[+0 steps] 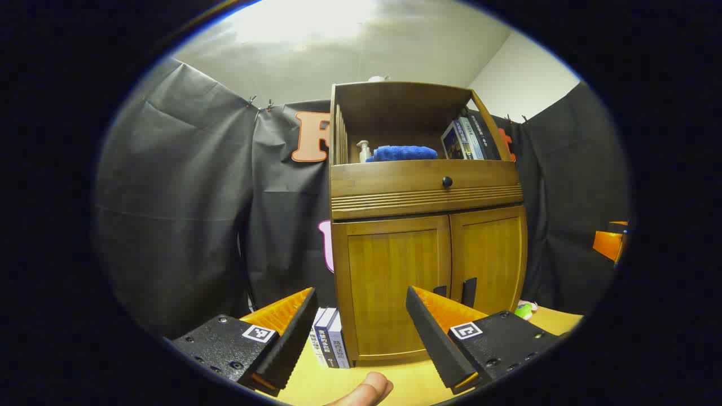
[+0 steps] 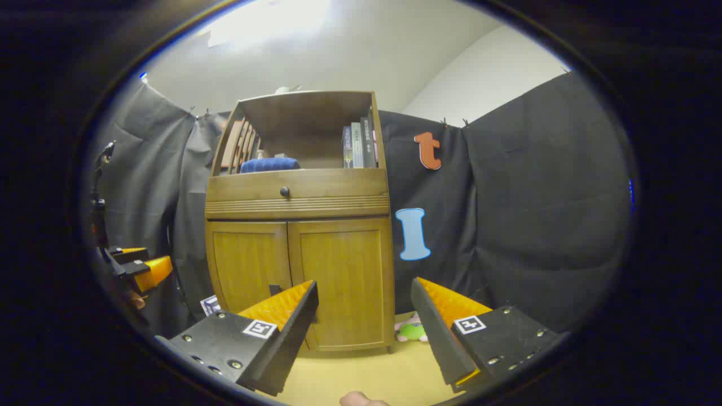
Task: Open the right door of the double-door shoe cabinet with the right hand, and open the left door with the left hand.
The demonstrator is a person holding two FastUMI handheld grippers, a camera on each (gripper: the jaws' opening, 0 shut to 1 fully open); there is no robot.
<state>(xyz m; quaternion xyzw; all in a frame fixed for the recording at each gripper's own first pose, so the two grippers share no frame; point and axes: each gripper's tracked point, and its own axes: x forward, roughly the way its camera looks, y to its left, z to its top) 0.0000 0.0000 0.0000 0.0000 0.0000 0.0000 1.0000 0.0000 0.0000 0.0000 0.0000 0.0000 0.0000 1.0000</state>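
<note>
Here, a wooden shoe cabinet (image 1: 426, 225) stands on a yellow tabletop (image 1: 406, 378) against the booth's black cloth wall, both of its lower doors closed and neither task step yet begun. The left tool (image 1: 361, 321) hangs in front of the cabinet with its fingers spread wide and nothing between them, aimed roughly at the left door (image 1: 392, 282); a fingertip (image 1: 366, 390) of the person holding it shows at the bottom of the left gripper view. The right tool (image 2: 364, 318) is likewise spread and empty, held back from the cabinet and facing the right door (image 2: 344, 276) in the right gripper view.

The two dark handles (image 1: 454, 292) sit side by side at the seam where the doors meet, low on the panels, which likely explains why both tools are held low and level, pointing at the cabinet's lower half rather than at the drawer knob (image 1: 447, 181) above. Both appear well apart from the wood, so an approach seems to come next.

A blue towel (image 1: 401, 153) and a row of books (image 1: 465, 140) fill the open shelf on top; more books (image 1: 330, 344) lean beside the cabinet's left foot, and a small green toy (image 2: 410, 331) lies near its right foot. Seen at the far left of the right gripper view, the left tool (image 2: 138, 265) sits off to the side.
</note>
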